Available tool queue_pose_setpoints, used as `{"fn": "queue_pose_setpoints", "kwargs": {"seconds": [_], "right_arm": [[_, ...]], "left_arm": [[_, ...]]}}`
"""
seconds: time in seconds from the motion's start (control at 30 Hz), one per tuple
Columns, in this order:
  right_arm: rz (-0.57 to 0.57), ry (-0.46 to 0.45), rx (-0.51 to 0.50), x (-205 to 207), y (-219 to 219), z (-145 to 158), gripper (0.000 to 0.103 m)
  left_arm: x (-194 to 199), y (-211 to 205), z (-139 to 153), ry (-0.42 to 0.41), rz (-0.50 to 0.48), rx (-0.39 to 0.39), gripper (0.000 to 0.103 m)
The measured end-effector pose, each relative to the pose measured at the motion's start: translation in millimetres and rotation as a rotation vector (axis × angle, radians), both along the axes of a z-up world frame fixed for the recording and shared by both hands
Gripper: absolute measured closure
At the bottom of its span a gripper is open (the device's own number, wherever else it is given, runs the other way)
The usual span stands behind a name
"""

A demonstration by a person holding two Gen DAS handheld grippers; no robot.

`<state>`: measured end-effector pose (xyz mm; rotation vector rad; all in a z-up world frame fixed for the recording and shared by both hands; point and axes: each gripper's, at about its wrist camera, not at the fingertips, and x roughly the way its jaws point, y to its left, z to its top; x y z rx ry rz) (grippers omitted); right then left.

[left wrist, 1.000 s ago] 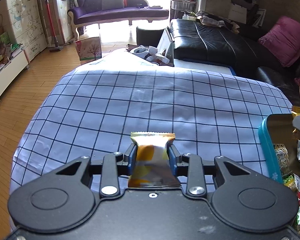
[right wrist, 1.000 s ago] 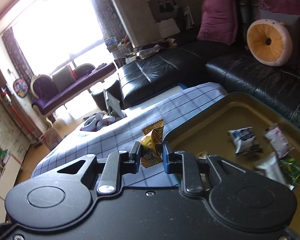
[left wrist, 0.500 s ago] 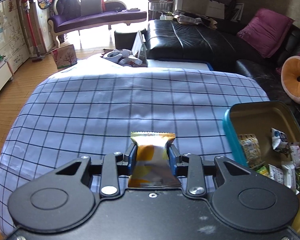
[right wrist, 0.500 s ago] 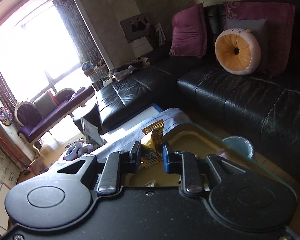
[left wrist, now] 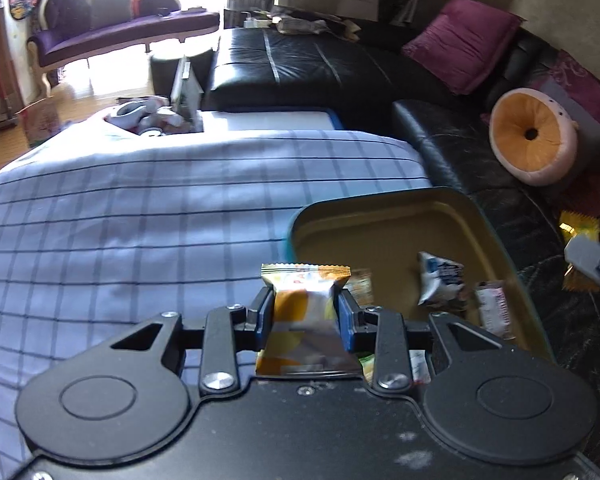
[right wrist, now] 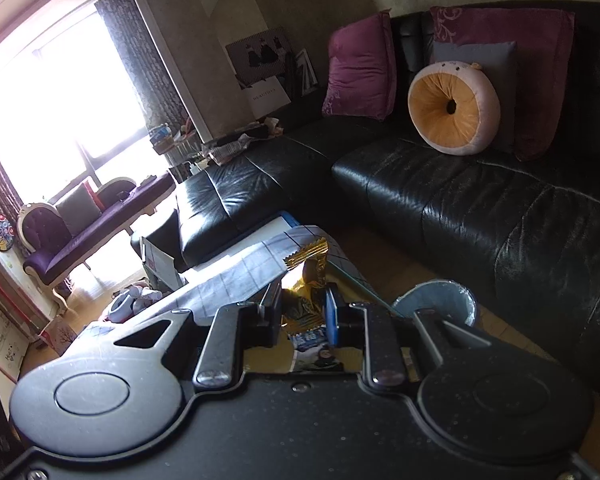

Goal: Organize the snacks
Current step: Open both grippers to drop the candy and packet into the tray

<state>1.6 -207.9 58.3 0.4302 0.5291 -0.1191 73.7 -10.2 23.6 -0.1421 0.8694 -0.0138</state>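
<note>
My left gripper (left wrist: 305, 300) is shut on an orange and white snack packet (left wrist: 305, 304), held above the checked tablecloth right at the near left rim of the teal tin (left wrist: 296, 224). The tin's gold inside holds several snack packets, one blue and white (left wrist: 440, 280). My right gripper (right wrist: 302, 300) is shut on a gold snack packet (right wrist: 308, 276), held over the tin's far edge (right wrist: 352, 276). In the left wrist view the right gripper's tip and its gold packet (left wrist: 580, 232) show at the far right.
A table under a blue checked cloth (left wrist: 140, 220) carries the tin at its right end. A black leather sofa (right wrist: 480, 208) with purple cushions and a round orange cushion (right wrist: 452, 108) stands beyond. A small grey bin (right wrist: 440, 304) sits on the floor by the table.
Both grippers swung to the right. The tin moved toward the middle of the left wrist view. The right wrist view turned off the tin toward the sofa and bin. Both packets stay held.
</note>
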Motion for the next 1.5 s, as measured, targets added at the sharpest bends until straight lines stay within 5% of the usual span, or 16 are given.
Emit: {"fn": "queue_pose_setpoints", "kwargs": {"seconds": [0.27,0.63,1.23,1.5], "right_arm": [[-0.028,0.036,0.011,0.6,-15.7,-9.8,0.071],[0.007,0.058,-0.013,1.6,-14.2,-12.9,0.07],[0.077,0.098,-0.03,-15.1,-5.8,-16.1,0.07],[0.052,0.142,-0.101,-45.8,-1.0,-24.9,0.067]], "left_arm": [[40.5,-19.9,-3.7,0.022,-0.04,-0.085,0.069],[48.9,-26.5,-3.0,-0.008,-0.045,-0.119,0.069],[-43.5,-6.3,13.3,-0.048,0.04,0.038,0.069],[-63.6,-9.1,7.8,-0.031,-0.017,-0.002,0.069]]}}
